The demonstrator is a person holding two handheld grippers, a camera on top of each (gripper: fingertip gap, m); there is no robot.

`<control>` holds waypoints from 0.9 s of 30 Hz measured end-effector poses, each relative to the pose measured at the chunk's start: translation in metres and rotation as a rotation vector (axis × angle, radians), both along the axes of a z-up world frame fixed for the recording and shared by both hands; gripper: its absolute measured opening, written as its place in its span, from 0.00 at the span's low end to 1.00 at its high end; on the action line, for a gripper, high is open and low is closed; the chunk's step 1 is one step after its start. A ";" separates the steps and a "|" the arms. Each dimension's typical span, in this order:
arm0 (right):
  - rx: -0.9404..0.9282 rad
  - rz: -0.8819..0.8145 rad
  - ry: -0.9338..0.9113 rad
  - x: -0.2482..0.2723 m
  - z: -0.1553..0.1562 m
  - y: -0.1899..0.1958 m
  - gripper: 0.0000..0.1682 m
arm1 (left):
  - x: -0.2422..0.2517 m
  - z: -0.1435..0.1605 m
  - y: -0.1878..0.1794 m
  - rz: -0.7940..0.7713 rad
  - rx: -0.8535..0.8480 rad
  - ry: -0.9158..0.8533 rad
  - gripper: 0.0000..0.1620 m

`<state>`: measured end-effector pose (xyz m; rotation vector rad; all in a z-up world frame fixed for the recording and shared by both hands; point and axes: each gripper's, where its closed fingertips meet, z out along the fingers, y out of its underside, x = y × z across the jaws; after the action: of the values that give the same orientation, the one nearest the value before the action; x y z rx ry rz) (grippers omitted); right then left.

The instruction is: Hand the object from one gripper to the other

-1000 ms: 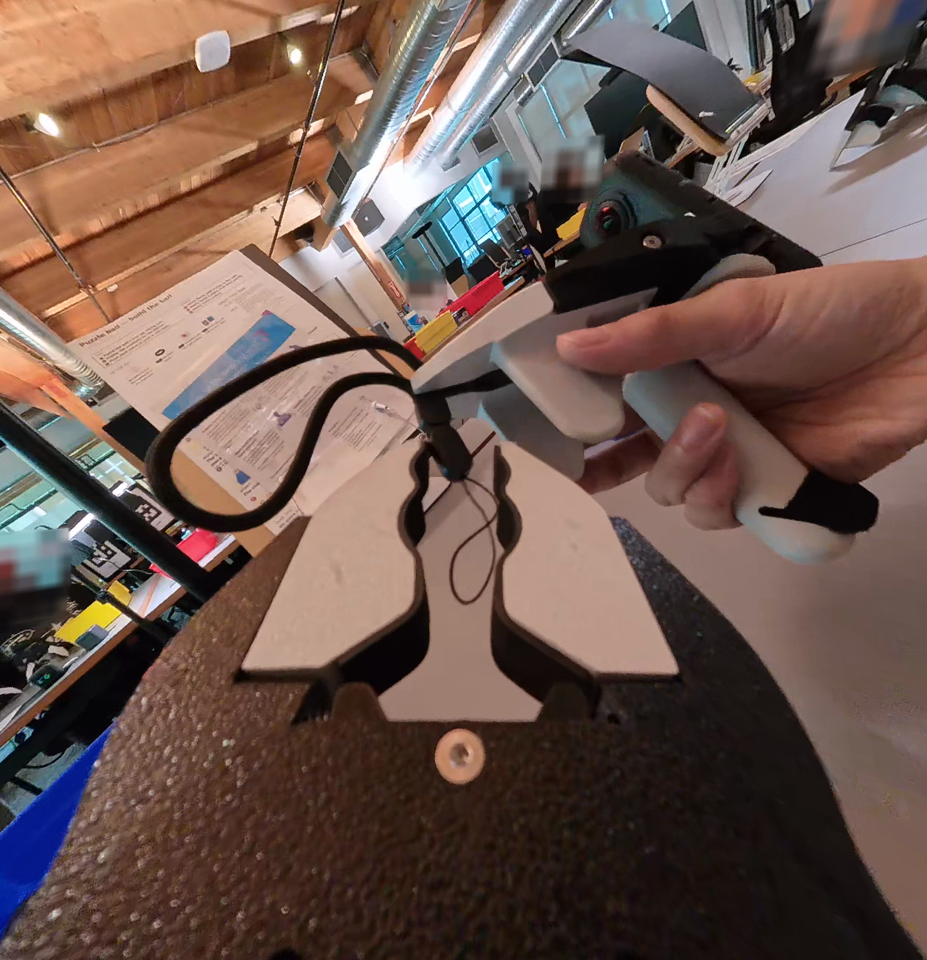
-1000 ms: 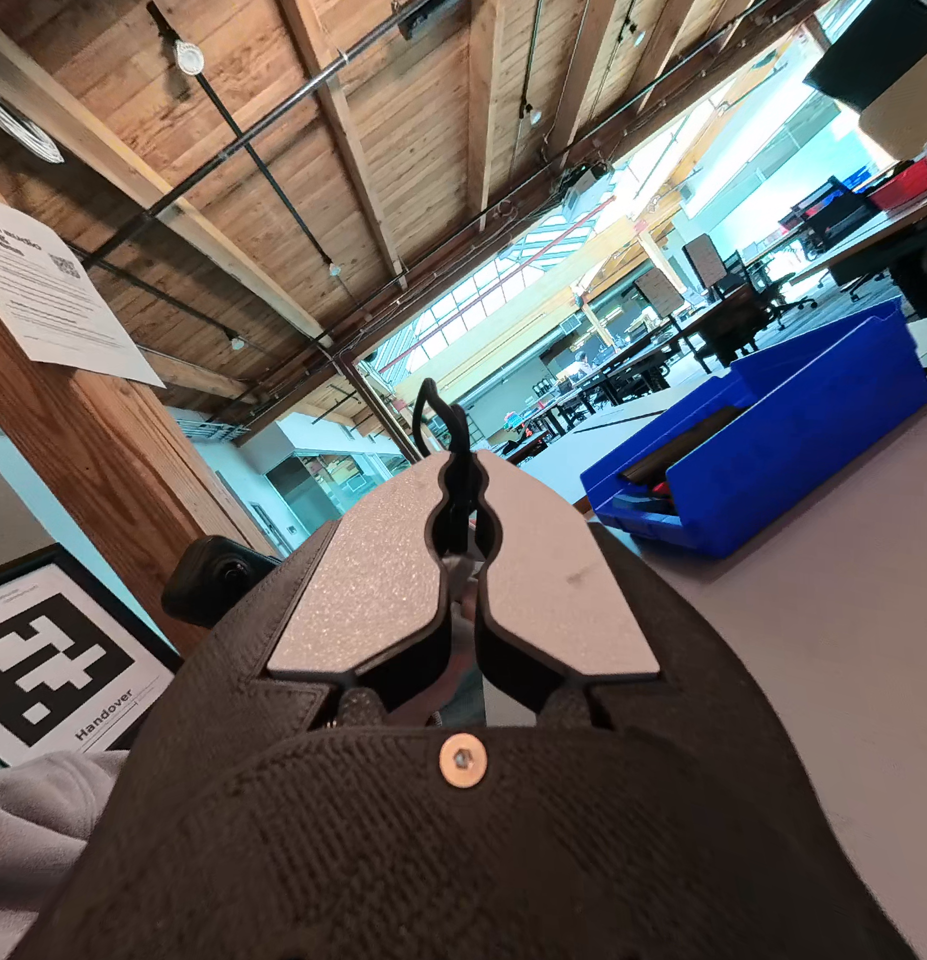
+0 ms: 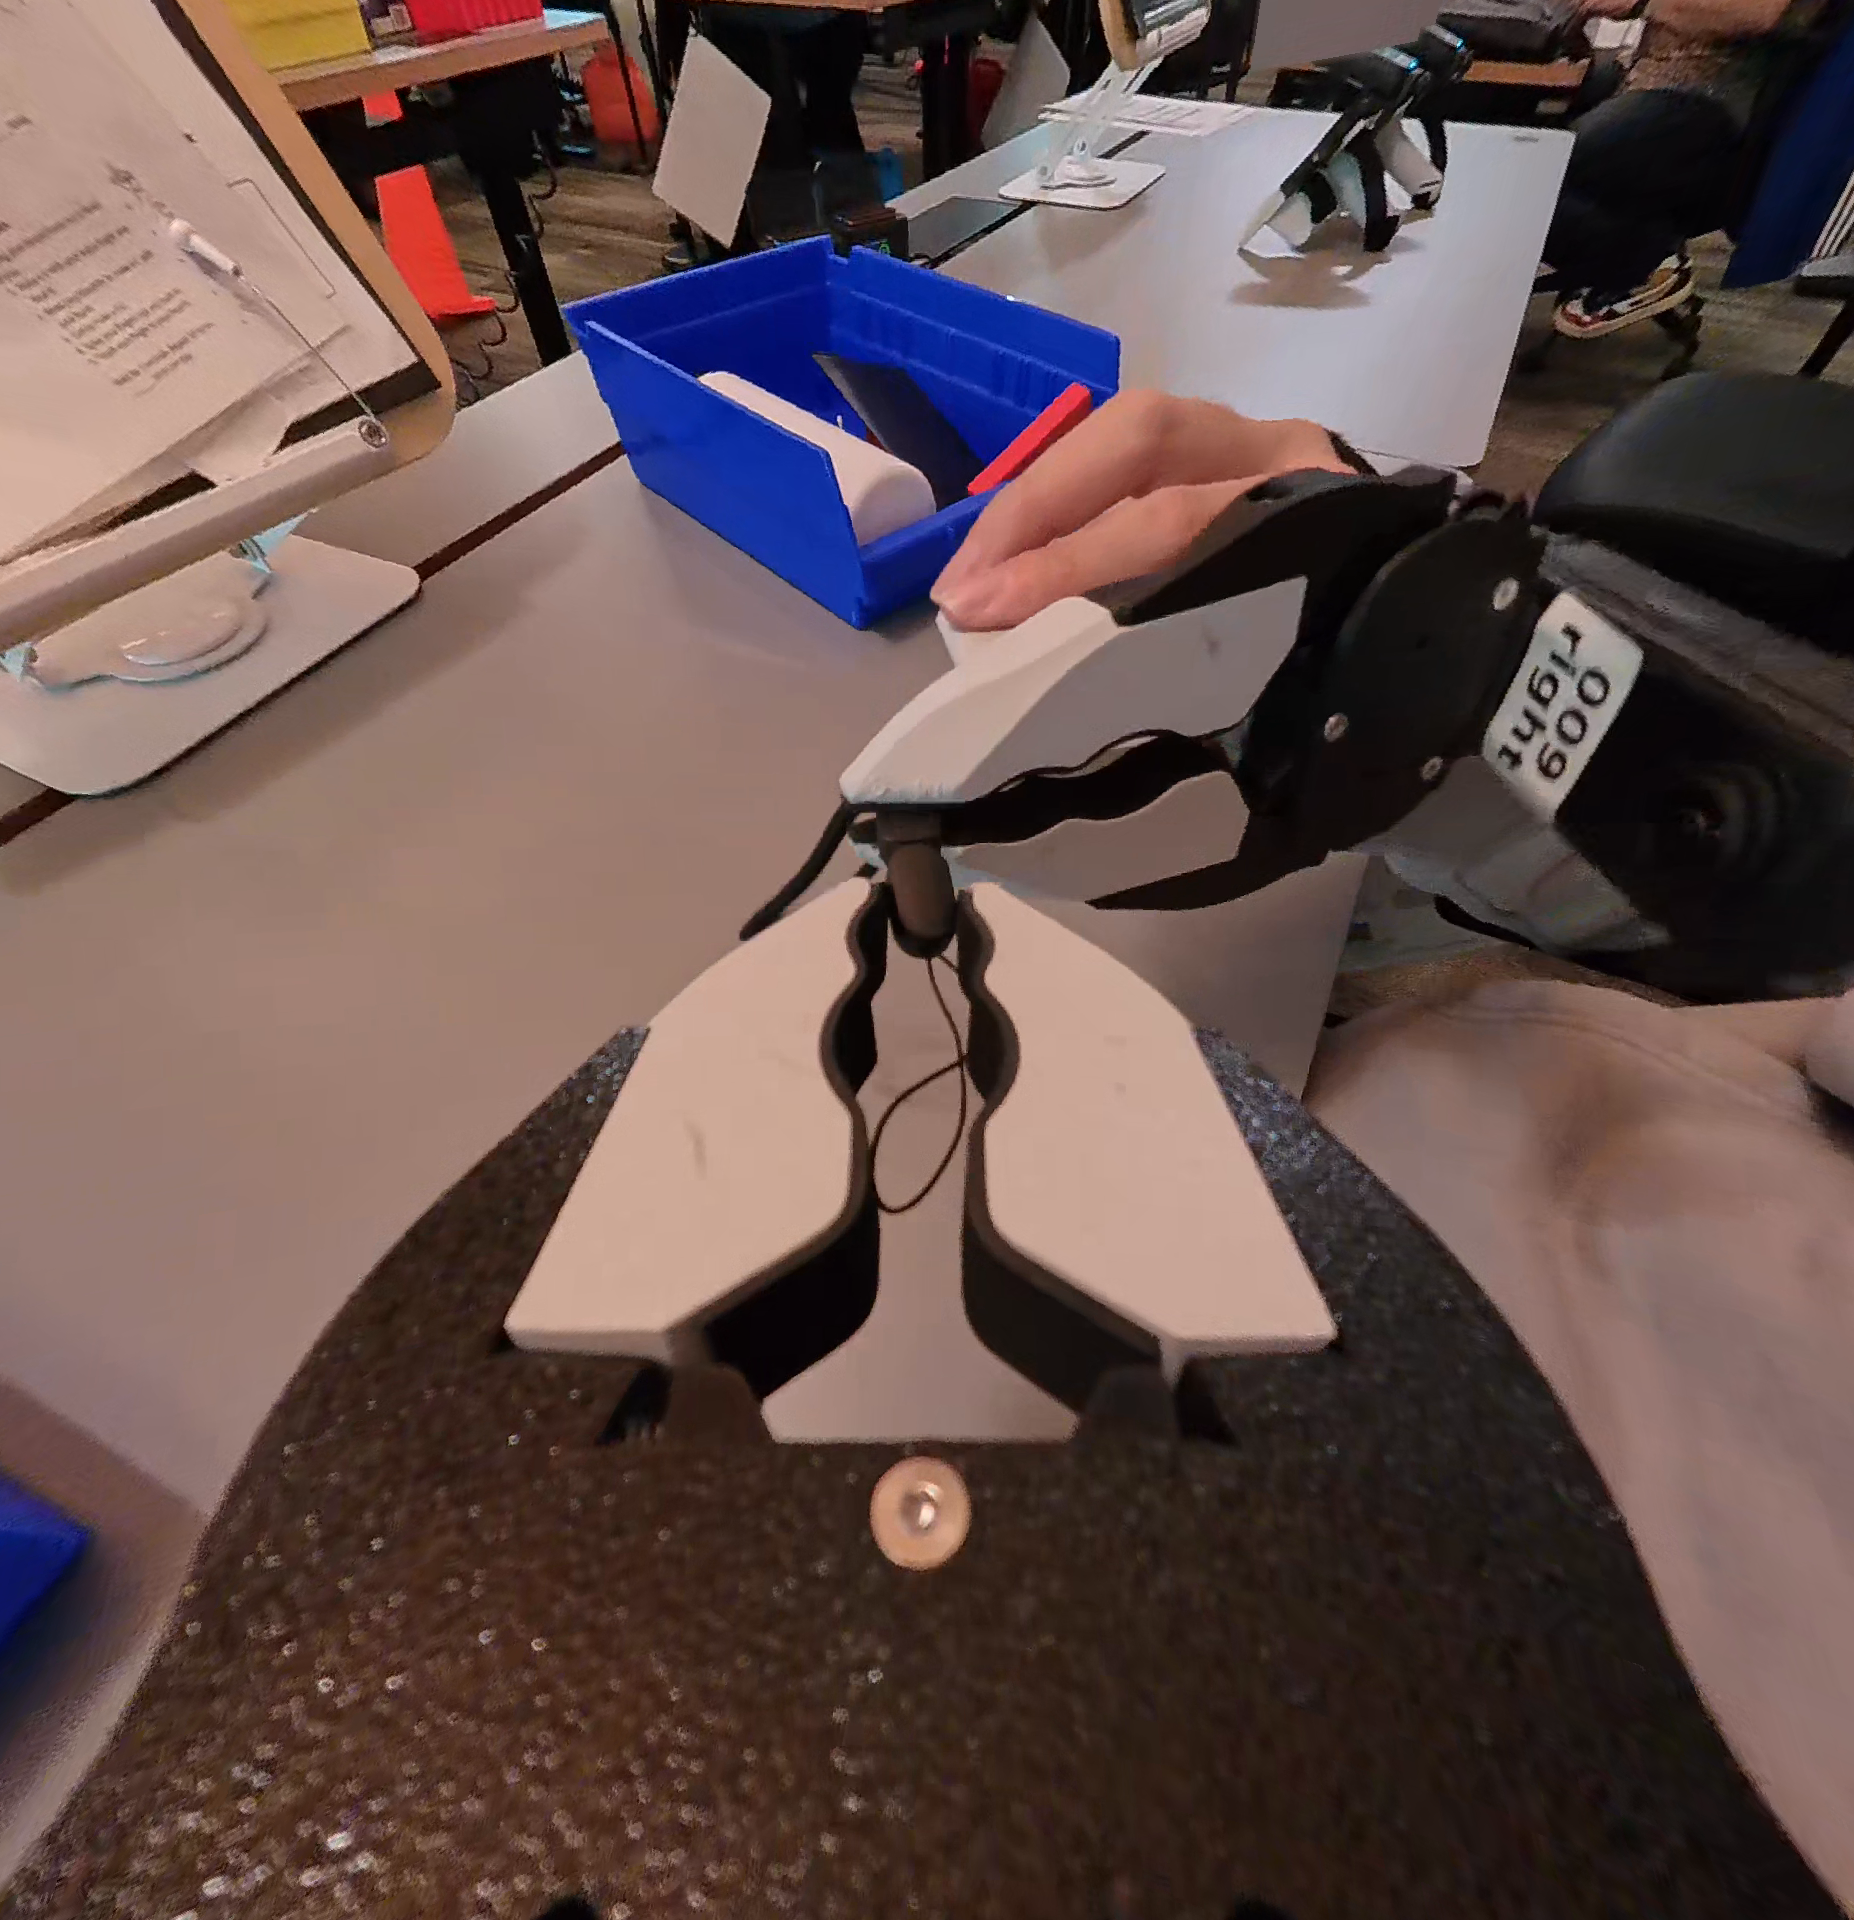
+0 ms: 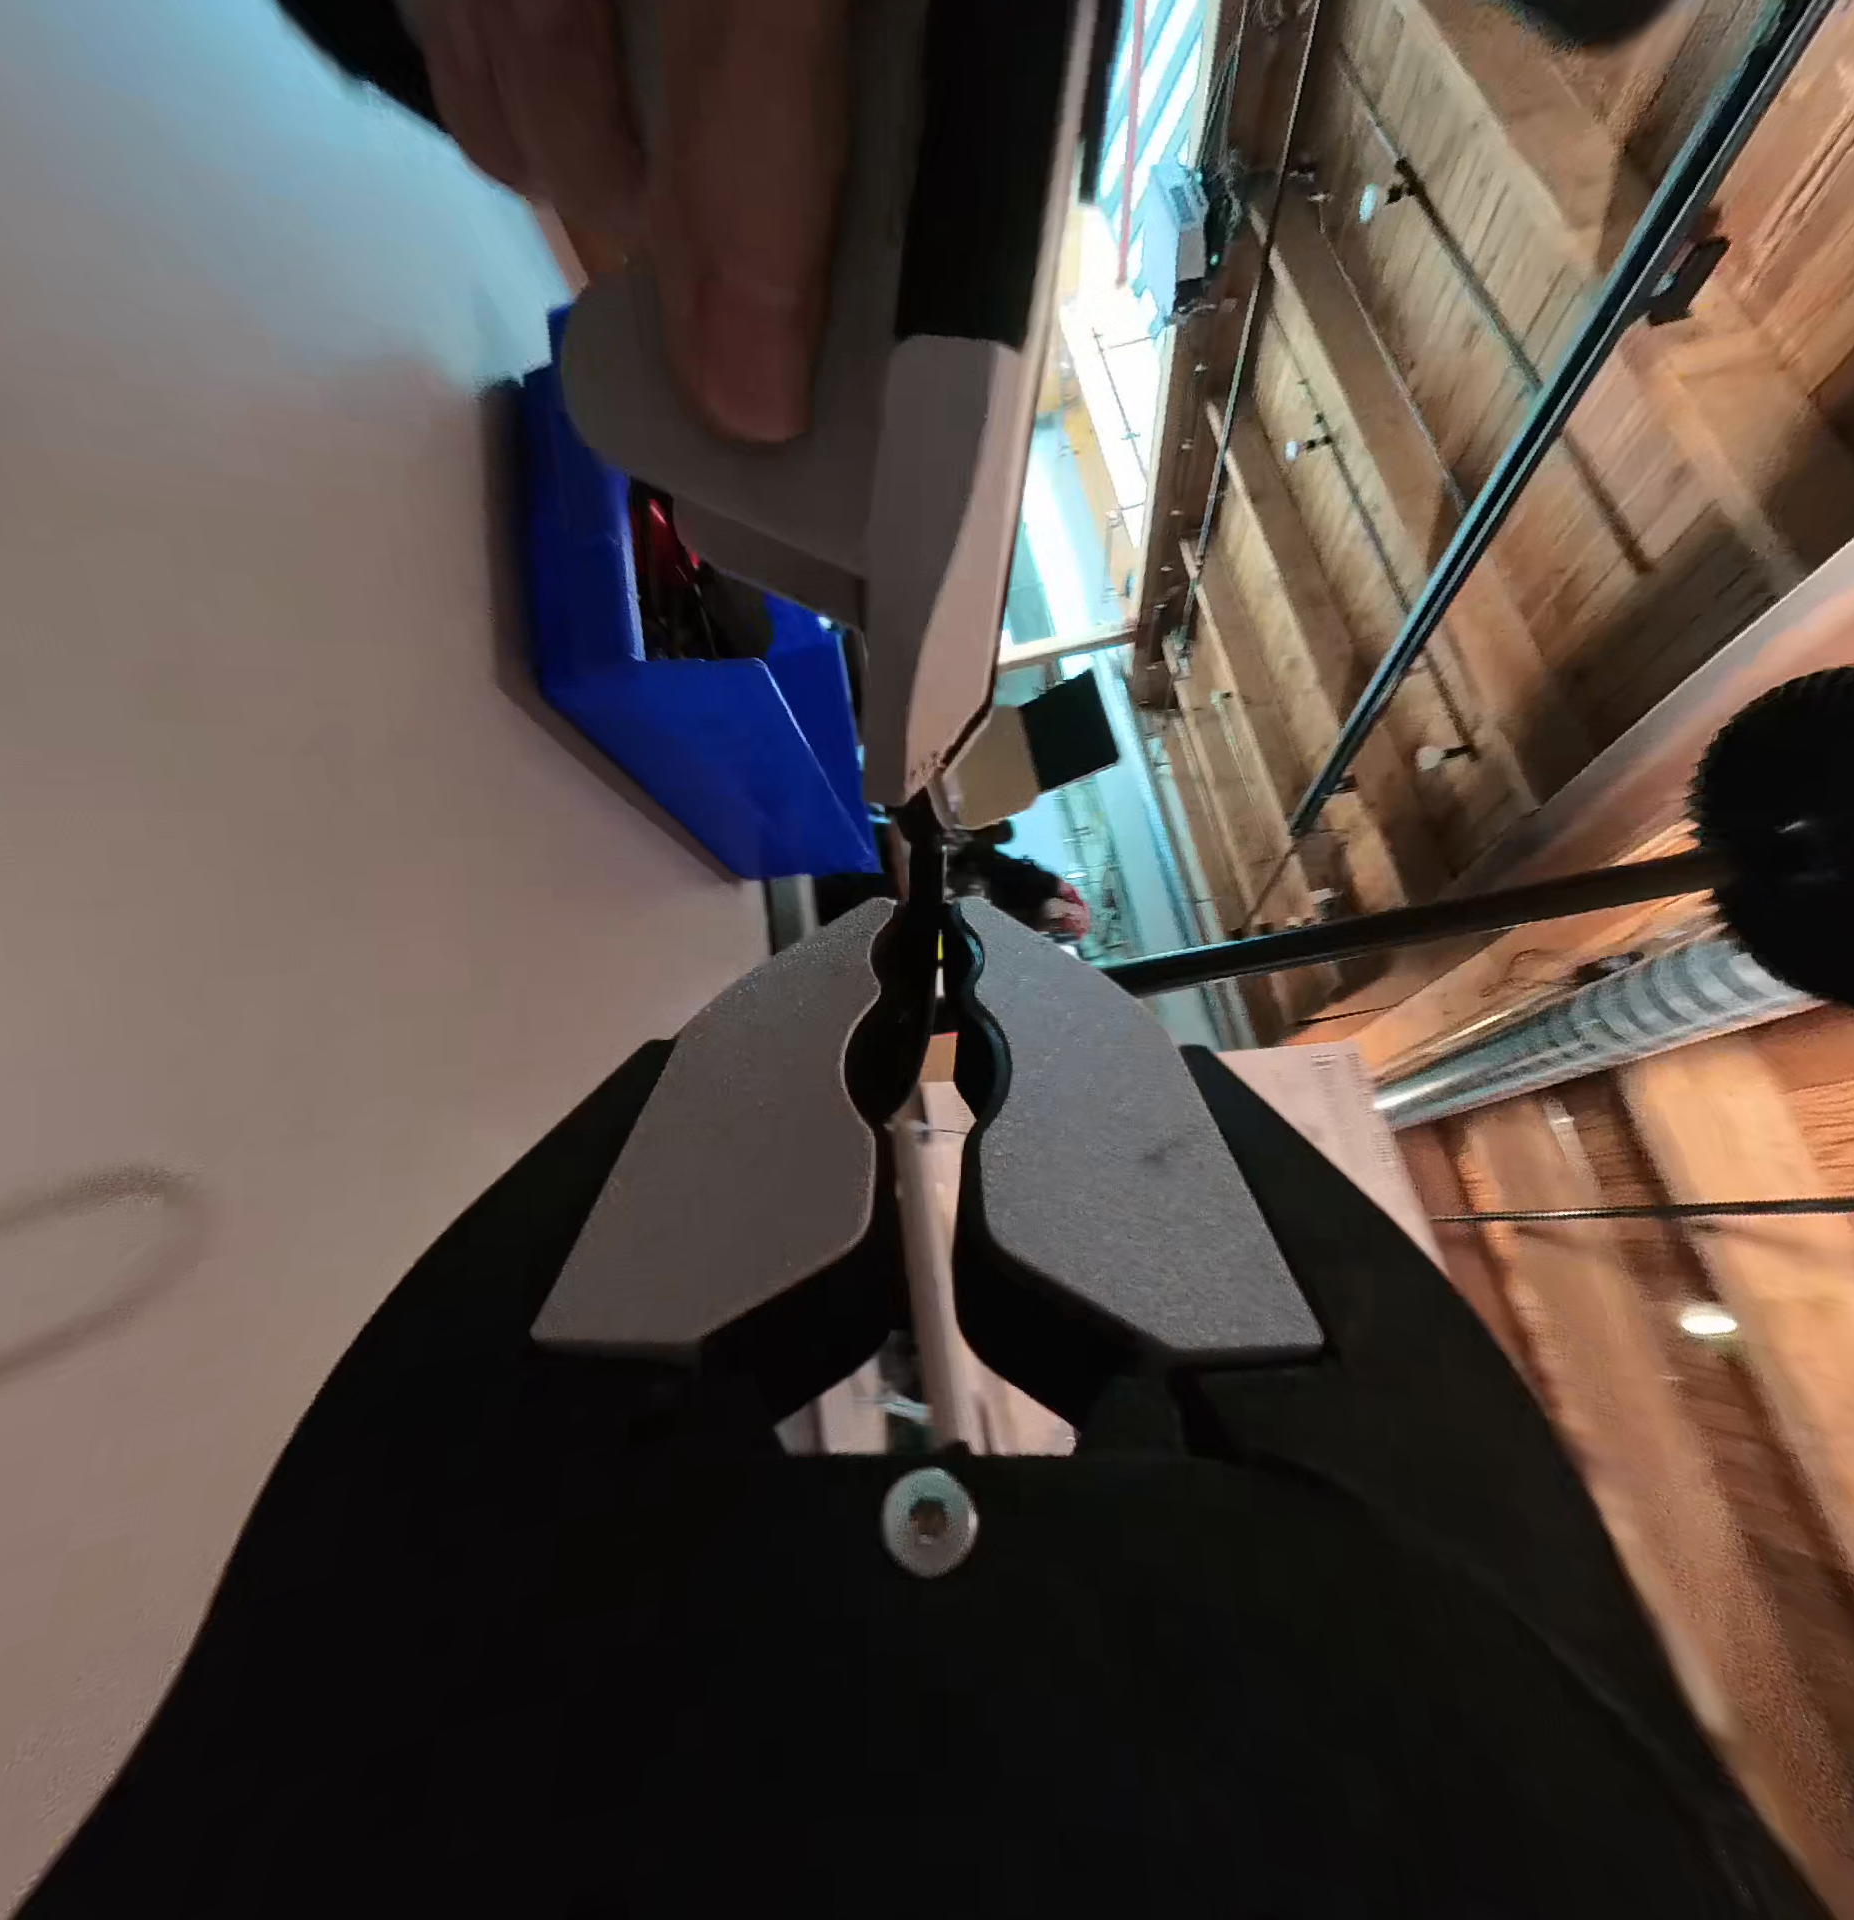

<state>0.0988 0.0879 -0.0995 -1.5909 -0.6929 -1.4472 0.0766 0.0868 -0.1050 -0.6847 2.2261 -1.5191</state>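
Both tongs, left [image 3: 918, 914] and right [image 4: 918, 920], clenched on the black cord [image 3: 915, 883], above bare table [image 3: 487, 831].

This is an open workshop-style lab: long grey desks [image 3: 383, 831], a blue parts bin [image 3: 757, 457] and an orange cone [image 3: 419, 244]. Overhead run timber beams [image 4: 1525, 520] (with a bare metal duct [image 4: 1588, 1023]).

Grey tables [image 3: 487, 727], wood-plank ceiling [image 4: 1525, 520], orange cone [image 3: 419, 244], bright windows [image 4: 1084, 364]
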 end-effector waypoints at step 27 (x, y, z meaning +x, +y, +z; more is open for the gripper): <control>0.110 0.467 1.044 -0.045 -0.002 -0.001 0.05 | -0.027 0.027 -0.014 -0.273 -0.105 -0.312 0.04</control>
<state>0.0538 0.0868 -0.1016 -1.6702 -0.3007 -0.2088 0.0495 0.0729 -0.0783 -0.1560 2.0737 -1.7439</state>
